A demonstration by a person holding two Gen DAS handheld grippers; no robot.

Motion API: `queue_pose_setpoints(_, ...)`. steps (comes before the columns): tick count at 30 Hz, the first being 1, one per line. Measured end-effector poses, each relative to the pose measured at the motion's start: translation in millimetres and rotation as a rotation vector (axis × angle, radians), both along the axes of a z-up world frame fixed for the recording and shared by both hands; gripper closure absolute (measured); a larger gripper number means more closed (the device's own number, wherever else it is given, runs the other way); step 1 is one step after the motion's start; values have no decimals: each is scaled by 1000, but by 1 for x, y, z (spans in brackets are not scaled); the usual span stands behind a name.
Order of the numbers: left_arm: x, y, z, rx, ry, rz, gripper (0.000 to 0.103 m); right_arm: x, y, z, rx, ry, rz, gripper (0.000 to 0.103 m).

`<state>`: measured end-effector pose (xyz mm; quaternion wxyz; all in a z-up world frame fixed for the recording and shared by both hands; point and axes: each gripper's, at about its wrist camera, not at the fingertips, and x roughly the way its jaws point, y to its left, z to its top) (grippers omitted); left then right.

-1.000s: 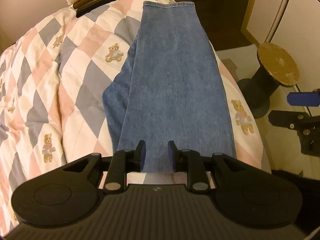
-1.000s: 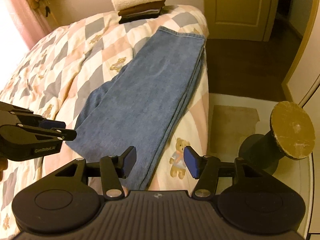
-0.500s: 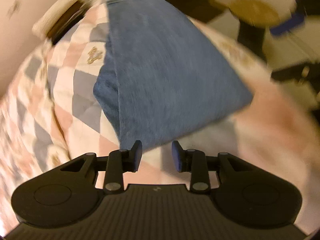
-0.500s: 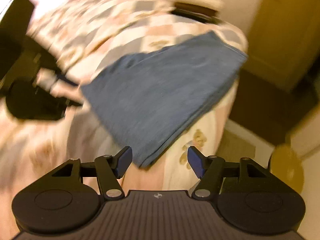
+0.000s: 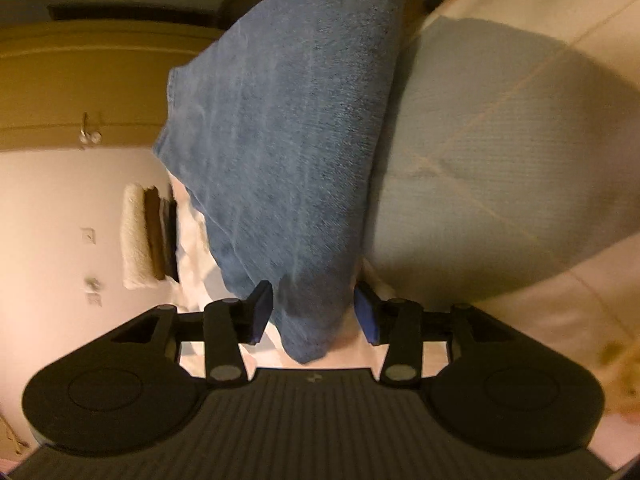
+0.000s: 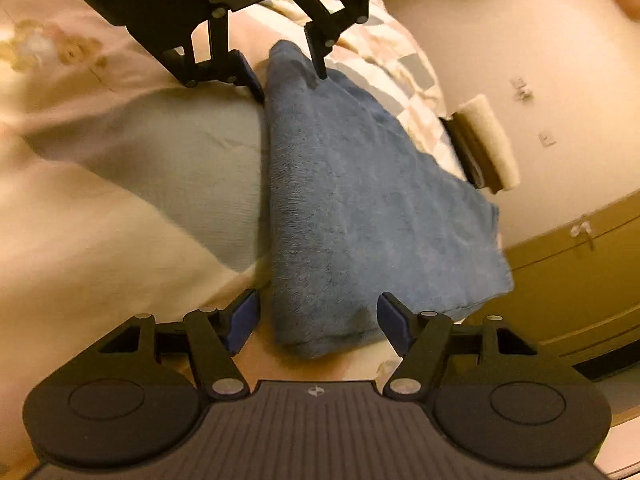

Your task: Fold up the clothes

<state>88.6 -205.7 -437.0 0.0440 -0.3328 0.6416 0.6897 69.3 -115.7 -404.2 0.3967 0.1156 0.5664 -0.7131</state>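
Two grippers, left gripper [image 5: 314, 312] and right gripper [image 6: 318, 318], fingers spread around opposite corners of folded jeans [image 6: 360, 208] on quilt [image 6: 100, 220].

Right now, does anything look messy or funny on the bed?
Nothing is spilled or torn. The jeans lie folded on the quilt, one end fanning wider than the other. Both open grippers, left and right, straddle its corners.

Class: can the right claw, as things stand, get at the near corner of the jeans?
Probably yes. The right claw is open with the corner of the jeans lying between its fingers, nothing in between. The left claw straddles a different corner.
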Motion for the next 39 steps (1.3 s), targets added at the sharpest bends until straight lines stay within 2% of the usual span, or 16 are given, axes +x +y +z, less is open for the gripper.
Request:
queue_pose_setpoints(4,-3,-5,-6,-27,-3,-76,66,-8,-3,-9,3,35,24,40)
queue_pose_setpoints(6,-5,-8,-5,-8,-17,-87,70,-14,-4,-9,11,6,35,56)
queue_pose_setpoints(7,-6,-9,-1,14,-28,-85,76,-17,-4,-6,11,-21,37,59)
queue_pose_setpoints(8,-6,-11,3,37,-39,-82,78,-21,-2,0,4,-56,39,68)
queue_pose_setpoints(11,-15,-13,25,124,-71,-35,82,-36,2,17,-17,-167,44,79)
queue_pose_setpoints(15,-33,-19,68,289,-106,78,85,-76,6,58,-57,-387,41,85)
queue_pose_setpoints(21,-75,-31,143,534,-97,261,88,-170,20,125,-149,-885,-8,86)
queue_pose_setpoints(23,-100,-34,167,600,-88,310,88,-213,21,140,-164,-1031,-22,86)
queue_pose_setpoints(27,-165,-36,201,654,-96,373,88,-287,19,159,-168,-1174,-28,87)
queue_pose_setpoints(30,-227,-41,211,676,-105,398,88,-353,14,168,-179,-1217,-57,88)
queue_pose_setpoints(33,-291,-50,220,712,-108,434,88,-422,7,173,-195,-1220,-63,88)
queue_pose_setpoints(36,-358,-68,217,765,-111,492,88,-487,-13,165,-184,-1230,-74,88)
queue_pose_setpoints(39,-421,-90,197,815,-130,579,88,-547,-38,146,-156,-1250,-95,88)
